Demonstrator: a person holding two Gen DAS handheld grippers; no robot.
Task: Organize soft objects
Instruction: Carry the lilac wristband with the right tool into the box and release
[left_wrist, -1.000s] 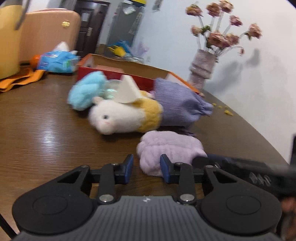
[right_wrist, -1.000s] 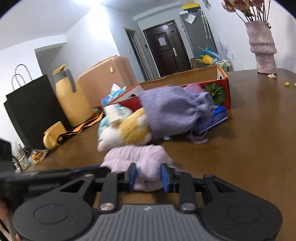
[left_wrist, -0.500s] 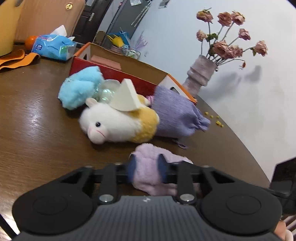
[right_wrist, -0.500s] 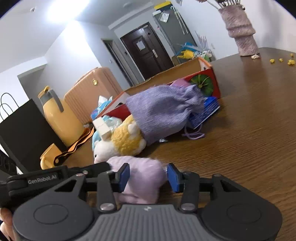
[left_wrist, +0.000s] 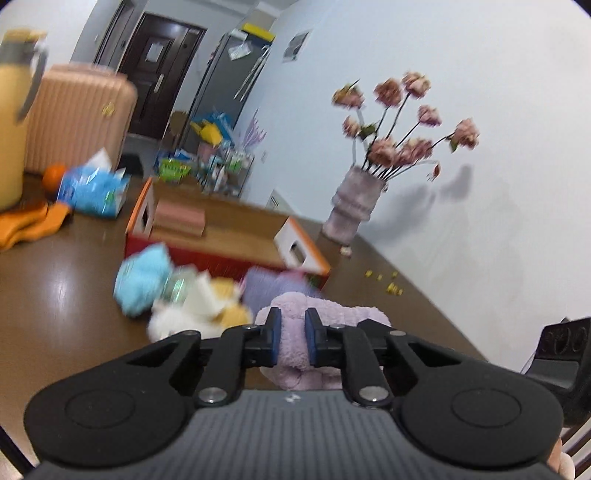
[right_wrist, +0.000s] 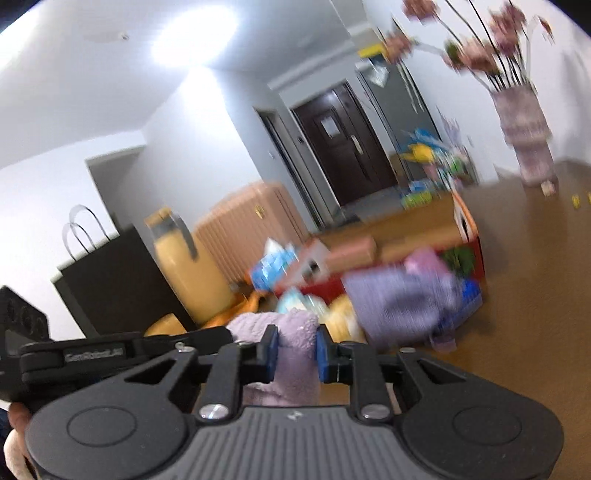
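Observation:
A fluffy lilac towel (left_wrist: 325, 314) is held by both grippers, lifted off the brown table. My left gripper (left_wrist: 292, 341) is shut on one end of it. My right gripper (right_wrist: 297, 350) is shut on the other end, where the lilac towel (right_wrist: 291, 328) shows between the blue pads. On the table beyond lie a white and yellow plush toy (left_wrist: 192, 314), a blue fluffy ball (left_wrist: 142, 275) and a purple drawstring bag (right_wrist: 402, 306). An open red and orange cardboard box (left_wrist: 221, 232) stands behind them.
A vase of dried flowers (left_wrist: 351, 206) stands at the table's far right by the wall. A blue tissue pack (left_wrist: 92, 190), an orange cloth (left_wrist: 26, 225), a yellow jug (right_wrist: 184, 273) and a black paper bag (right_wrist: 110, 284) sit at the left. Both views are blurred.
Both grippers have closed on the lilac towel and raised it off the table. The views have tilted upward.

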